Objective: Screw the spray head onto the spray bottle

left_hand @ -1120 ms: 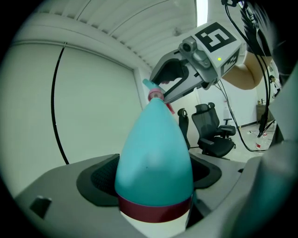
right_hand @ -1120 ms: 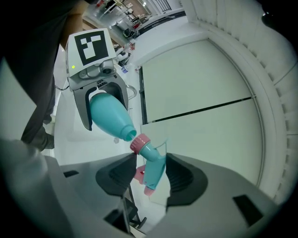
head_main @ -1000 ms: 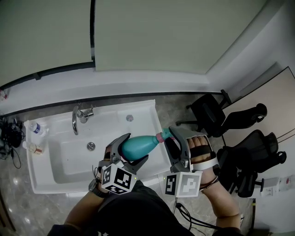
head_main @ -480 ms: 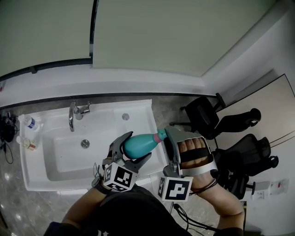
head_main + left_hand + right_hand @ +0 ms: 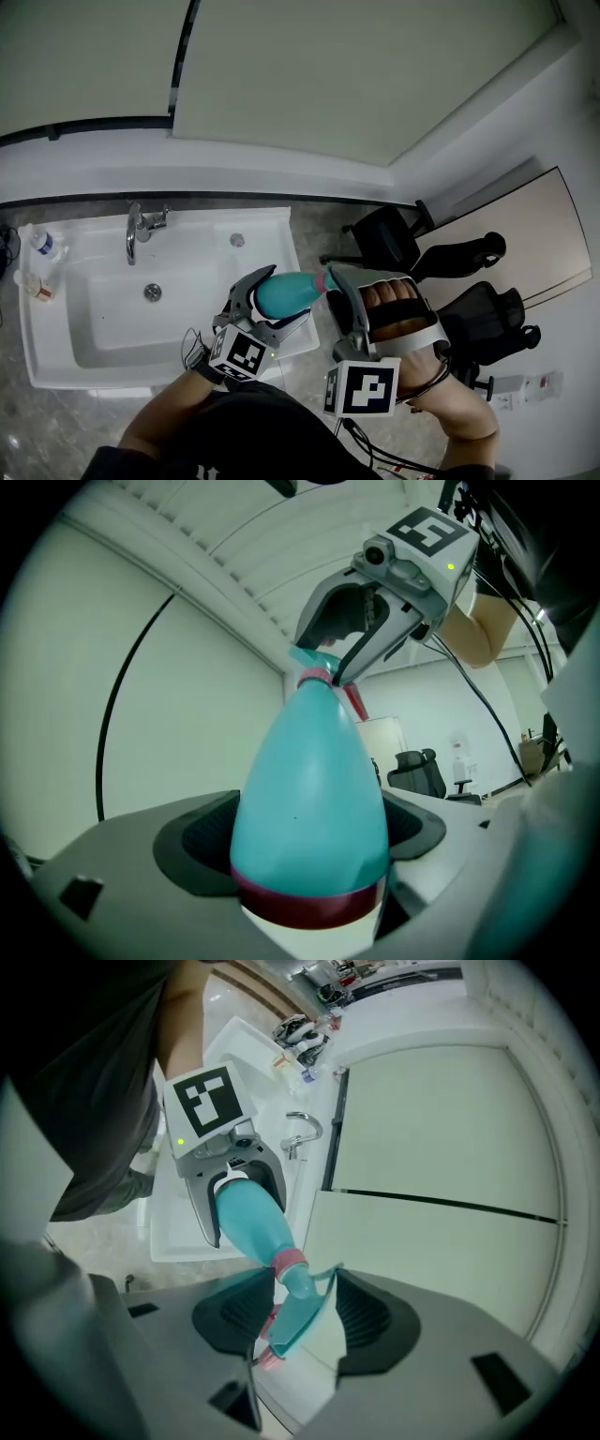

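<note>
Office-type room with a wash corner, I judge. White sink [image 5: 112,373], chrome faucet [image 5: 134,230] on its back rim, set against plain pale wall panels [image 5: 309,75]. Grey stone-look floor [image 5: 317,223]. To my right, black swivel office chairs [image 5: 380,239] beside a pale desk [image 5: 516,234]. Small bottles [image 5: 39,244] stand at the sink's left edge.

Over the white sink's [image 5: 42,347] right edge the left claw [image 5: 287,294] grips the teal bottle [image 5: 281,292] round its body, the neck pointing toward the right claw [image 5: 331,287], whose jaws flank the spray head [image 5: 327,278] at the pink collar. A hand [image 5: 394,311] holds the right claw from behind. A tap [image 5: 134,232] stands at the sink's back rim, two small bottles [image 5: 39,244] at its left end, and black chairs [image 5: 386,239] on the floor to the right.
</note>
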The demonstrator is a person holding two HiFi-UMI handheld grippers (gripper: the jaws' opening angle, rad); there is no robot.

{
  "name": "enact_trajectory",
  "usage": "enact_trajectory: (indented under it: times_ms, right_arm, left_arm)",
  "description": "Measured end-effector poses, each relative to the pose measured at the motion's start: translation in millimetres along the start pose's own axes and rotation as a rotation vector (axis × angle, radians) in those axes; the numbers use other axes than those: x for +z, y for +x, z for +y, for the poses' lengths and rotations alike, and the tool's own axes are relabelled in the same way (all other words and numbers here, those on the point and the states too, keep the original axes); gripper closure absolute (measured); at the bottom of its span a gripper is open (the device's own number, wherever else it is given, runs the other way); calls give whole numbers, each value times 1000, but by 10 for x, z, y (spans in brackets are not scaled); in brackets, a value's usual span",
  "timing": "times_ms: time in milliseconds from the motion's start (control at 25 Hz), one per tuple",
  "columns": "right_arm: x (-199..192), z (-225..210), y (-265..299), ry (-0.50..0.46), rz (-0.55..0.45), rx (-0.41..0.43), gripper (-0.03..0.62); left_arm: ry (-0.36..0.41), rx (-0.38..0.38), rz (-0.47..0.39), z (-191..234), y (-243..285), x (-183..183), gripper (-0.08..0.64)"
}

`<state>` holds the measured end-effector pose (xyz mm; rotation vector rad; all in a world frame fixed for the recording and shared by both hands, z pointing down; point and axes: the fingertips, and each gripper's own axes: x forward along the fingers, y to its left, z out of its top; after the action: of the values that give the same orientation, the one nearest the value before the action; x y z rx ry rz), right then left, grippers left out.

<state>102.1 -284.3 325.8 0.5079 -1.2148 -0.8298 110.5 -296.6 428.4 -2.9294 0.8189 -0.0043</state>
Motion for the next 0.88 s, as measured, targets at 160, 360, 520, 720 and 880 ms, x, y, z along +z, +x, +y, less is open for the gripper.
enact_trajectory:
  times_ms: [160, 360, 520, 720, 880]
  right_arm:
    - [43, 32, -35, -48, -51, 69, 399]
    - [53, 56, -58, -7, -143, 244, 399]
    - [132, -9, -37, 139, -201, 339, 399]
    - [129, -110, -102, 307, -296, 386, 399]
    - [182, -138, -94, 334, -317, 371, 399]
  left_arm:
    - [-6, -26, -19, -65, 38, 14, 140]
    - [-24, -74, -58, -148, 17, 33, 140]
    - [-57, -88, -90, -151, -22, 71, 140]
    - [-75, -113, -120, -97, -141, 163, 140]
    - [-88, -115, -102, -58, -183, 157, 140]
